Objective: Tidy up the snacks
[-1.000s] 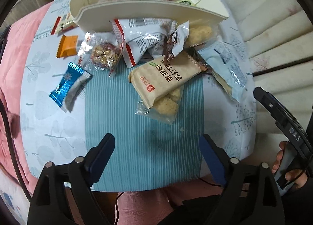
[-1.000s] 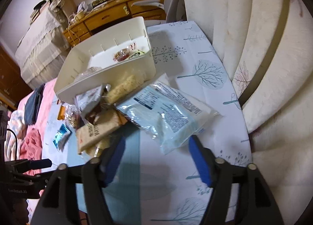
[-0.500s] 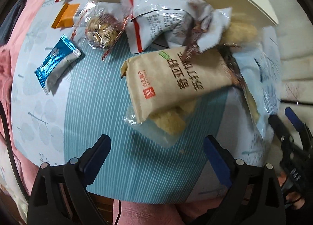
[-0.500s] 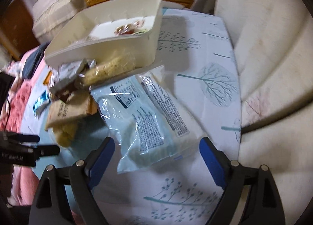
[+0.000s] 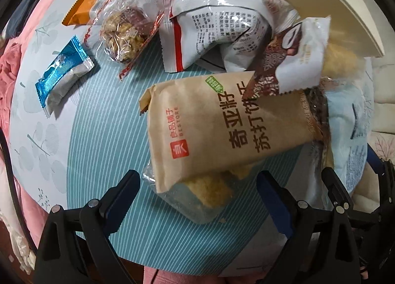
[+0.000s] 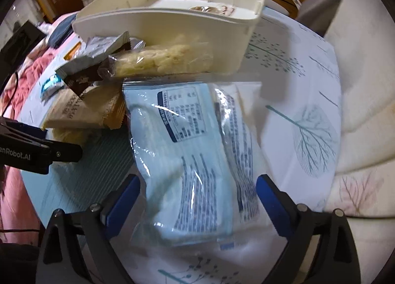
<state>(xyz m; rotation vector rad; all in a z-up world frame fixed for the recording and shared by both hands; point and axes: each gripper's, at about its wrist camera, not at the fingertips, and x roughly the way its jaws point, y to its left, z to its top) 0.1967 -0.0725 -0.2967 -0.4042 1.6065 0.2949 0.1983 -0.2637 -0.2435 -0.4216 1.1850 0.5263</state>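
Right wrist view — right gripper [image 6: 197,200] jaws opening astride pale-blue crinkly plastic snack pack [image 6: 190,160]: light, soft, slippery — pinch mid-body.

A matt, paper-like brown wrapper [image 5: 222,126] is being shown lying over a clear film pack [image 5: 197,197] of rough, crumbly yellow pieces. Glossy crinkled foil is being seen on the blue sachet [image 5: 61,76] and on the white printed packet [image 5: 217,29]. Light is being reflected off the shiny, clear plastic of the pale blue bag [image 6: 192,160]. The cream bin [image 6: 172,24] is being presented as smooth, hard plastic with a dull sheen. The tablecloth [image 5: 98,135] is being seen as smooth, matt printed cloth, and pink fabric [image 5: 9,61] beside it as fuzzy.
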